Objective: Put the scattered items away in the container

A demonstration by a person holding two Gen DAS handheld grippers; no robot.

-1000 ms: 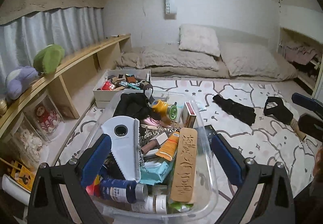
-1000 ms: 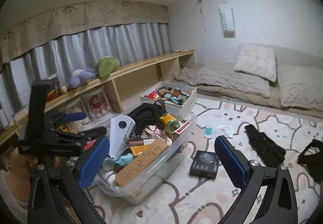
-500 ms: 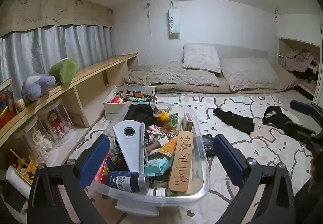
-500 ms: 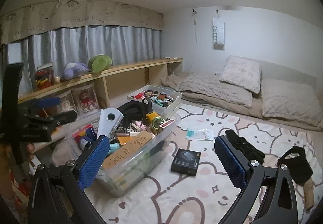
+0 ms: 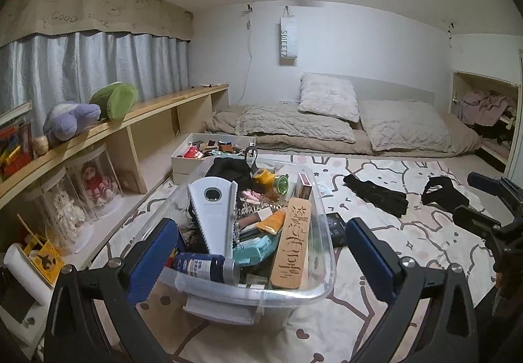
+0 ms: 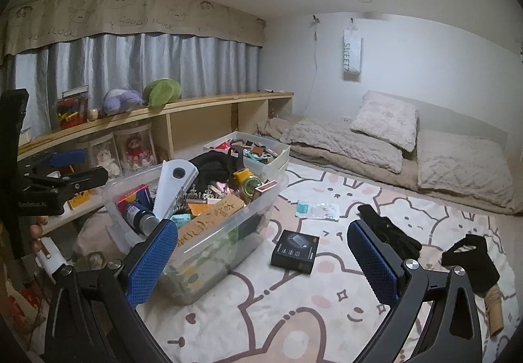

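Both grippers have lifted back; left gripper [image 5: 261, 252] and right gripper [image 6: 261, 261] fingers gape wide, empty. The overfull clear bin [image 6: 209, 242] may spill when the black box [image 6: 295, 251] at 12 o'clock is added.

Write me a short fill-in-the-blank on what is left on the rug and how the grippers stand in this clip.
1. Both the left gripper and the right gripper are ____.
2. The small black box lies on the ____, outside the clear bin.
3. The wooden plaque rests inside the ____.
4. The color of the gloves on the rug is ____.

Missing words: open; rug; clear bin; black
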